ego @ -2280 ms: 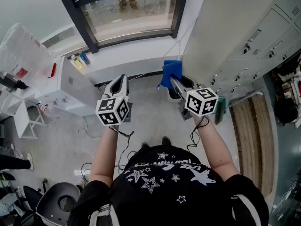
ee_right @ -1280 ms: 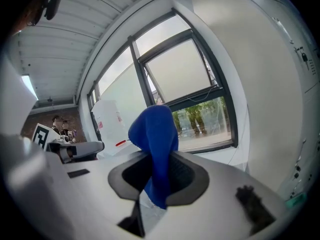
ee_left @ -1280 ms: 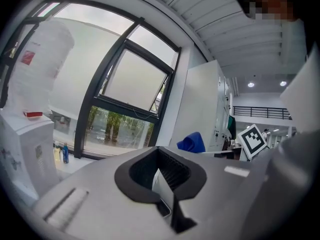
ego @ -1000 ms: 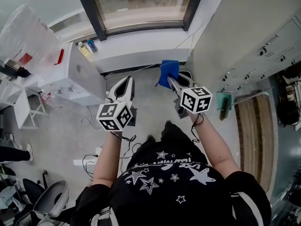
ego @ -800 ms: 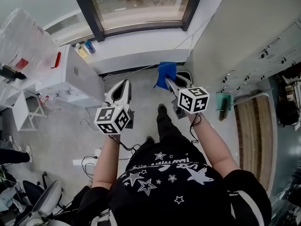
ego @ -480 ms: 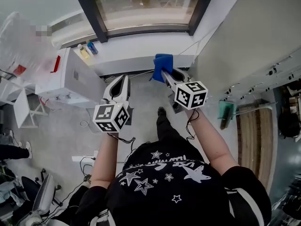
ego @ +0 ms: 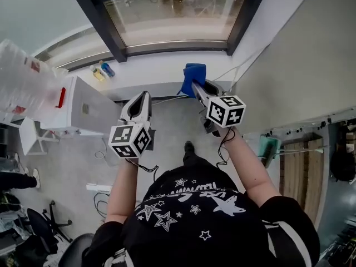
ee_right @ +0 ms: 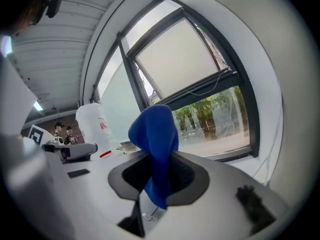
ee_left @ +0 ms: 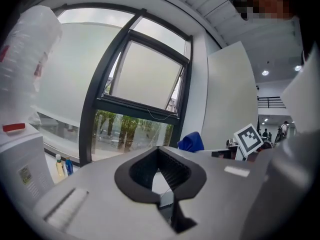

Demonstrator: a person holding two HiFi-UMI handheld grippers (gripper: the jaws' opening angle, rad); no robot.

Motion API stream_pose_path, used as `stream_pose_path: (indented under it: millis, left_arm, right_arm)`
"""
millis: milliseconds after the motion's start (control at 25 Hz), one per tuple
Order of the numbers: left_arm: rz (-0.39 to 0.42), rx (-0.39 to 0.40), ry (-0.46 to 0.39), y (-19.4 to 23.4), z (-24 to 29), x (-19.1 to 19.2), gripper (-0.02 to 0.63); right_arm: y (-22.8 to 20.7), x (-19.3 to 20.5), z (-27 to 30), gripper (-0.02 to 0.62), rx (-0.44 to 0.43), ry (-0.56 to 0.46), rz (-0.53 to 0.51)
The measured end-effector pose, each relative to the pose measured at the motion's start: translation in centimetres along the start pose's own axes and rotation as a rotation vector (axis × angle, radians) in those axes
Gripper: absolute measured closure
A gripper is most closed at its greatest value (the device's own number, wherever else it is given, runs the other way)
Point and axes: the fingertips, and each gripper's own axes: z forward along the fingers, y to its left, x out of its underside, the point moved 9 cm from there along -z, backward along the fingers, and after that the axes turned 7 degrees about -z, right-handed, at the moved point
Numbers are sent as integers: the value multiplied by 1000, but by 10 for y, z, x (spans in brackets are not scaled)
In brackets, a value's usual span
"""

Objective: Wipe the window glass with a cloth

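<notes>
Bunching up out of your right gripper is the blue cloth, in the upper middle of the head view. In the right gripper view the jaws are clamped on the cloth: a fold stands above the right gripper and a tail hangs down between the black pads. The cloth is not on the glass; it sits in front of the white sill, below the pane.

The window glass fills the top centre of the head view inside a dark frame. In the right gripper view the window glass shows trees outside, to the right of the cloth.

Your left gripper is left of centre, level with the right one and well apart from it. The left gripper view shows the left gripper with its jaws together and nothing between them, pointed toward the window glass.

Two small bottles stand on the sill at the upper left. A white cabinet is below them, and a big clear jug sits at the left edge.
</notes>
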Motion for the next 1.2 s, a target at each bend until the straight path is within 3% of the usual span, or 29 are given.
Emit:
stream_pose_path:
  millis: [280, 480, 880, 1000, 1200]
  left_arm:
    - [11, -15, -13, -5, 59, -12, 600]
    - [17, -53, -27, -3, 81, -18, 600]
    - [-25, -106, -30, 56, 107, -28, 600]
    - [-59, -95, -29, 81, 127, -32, 600]
    - [-23, -56, -13, 120, 167, -54, 599]
  right_arm:
    - [-61, -11, 22, 518, 1, -14, 75]
    - [-94, -21, 37, 518, 9, -13, 75]
    - [-91, -31, 95, 518, -12, 8, 64]
    - [-95, -34, 116, 518, 19, 19, 58]
    - [-102, -49, 159, 518, 57, 23, 46]
